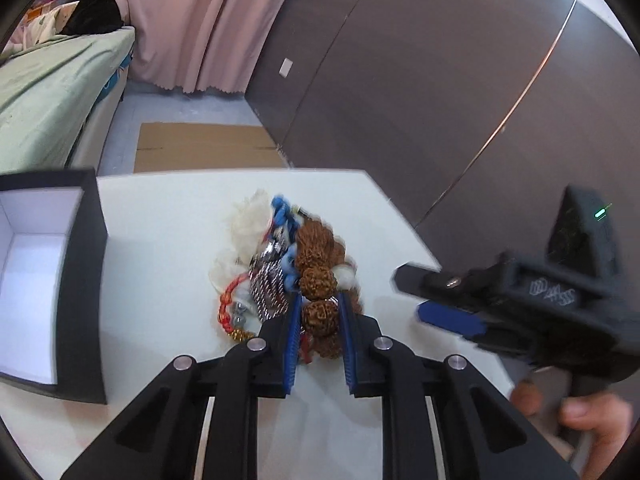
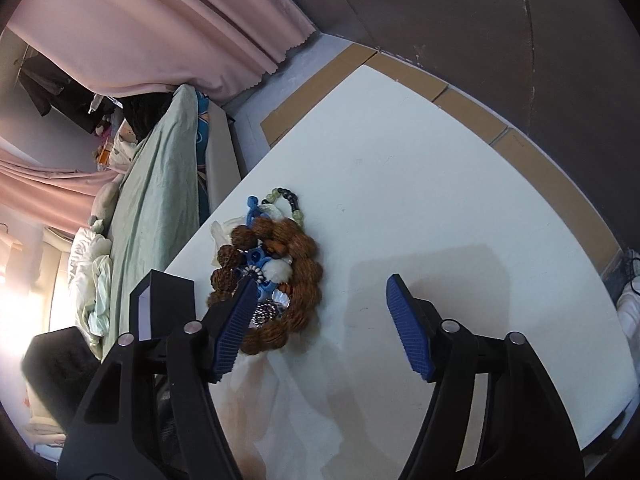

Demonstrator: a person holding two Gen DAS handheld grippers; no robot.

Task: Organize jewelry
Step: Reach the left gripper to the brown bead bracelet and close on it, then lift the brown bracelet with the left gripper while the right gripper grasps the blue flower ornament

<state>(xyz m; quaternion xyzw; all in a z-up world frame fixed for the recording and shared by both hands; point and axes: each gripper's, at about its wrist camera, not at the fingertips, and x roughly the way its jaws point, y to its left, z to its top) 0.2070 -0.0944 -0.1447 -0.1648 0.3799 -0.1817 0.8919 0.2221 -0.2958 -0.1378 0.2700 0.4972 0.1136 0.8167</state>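
Pink curtains and a dark panelled wall stand behind the white counter in my left wrist view, with a green-sheeted bed at the far left and flat cardboard on the floor. On the counter's left edge sits a black box with a white inside, open at the top. My left tongs are narrowed around one knobbly bead of the brown seed bracelet, the blue pads touching it on both sides; the bead is part of the jewelry pile in the middle of the counter, which also shows a red cord bracelet, a silver chain piece, blue bits and white fluff. My right tongs hang off to the right, apart from the pile, blurred, with my fingers on the handle.

From the right wrist view, the same counter fills the frame and the right tongs are spread wide with nothing between the pads. Their left pad overlaps the pile's near edge; I cannot tell whether it touches. The brown seed bracelet loops around the blue and white pieces, with a green-and-black bead string at the far side. The black box is just left of the pile.
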